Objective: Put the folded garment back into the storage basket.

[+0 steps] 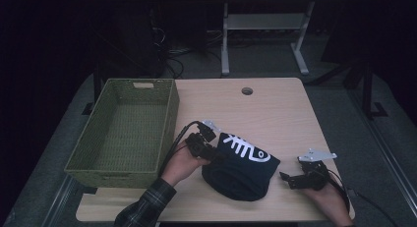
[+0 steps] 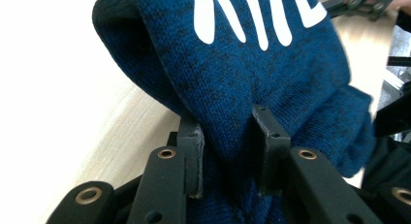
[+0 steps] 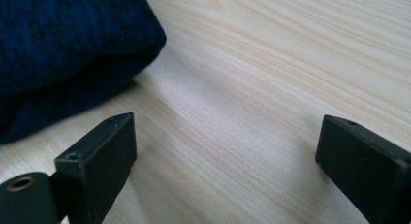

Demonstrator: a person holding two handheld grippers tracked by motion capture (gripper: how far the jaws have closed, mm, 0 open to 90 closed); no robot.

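A dark blue knitted garment (image 1: 243, 170) with a white printed pattern lies bunched near the table's front edge. My left gripper (image 1: 212, 155) grips its left edge; in the left gripper view both jaws pinch a fold of the blue knit (image 2: 271, 83) and the cloth is lifted off the wood. My right gripper (image 1: 287, 180) rests on the table just right of the garment, jaws wide apart. Between its fingers lies only bare wood, with the garment's edge (image 3: 63, 54) off to the upper left.
A green woven basket (image 1: 169, 124) stands at the table's left side, with nothing inside. The light wooden table (image 1: 275, 114) has a round cable hole (image 1: 247, 91) near its far edge. Beyond it stand desk legs and cables on a dark floor.
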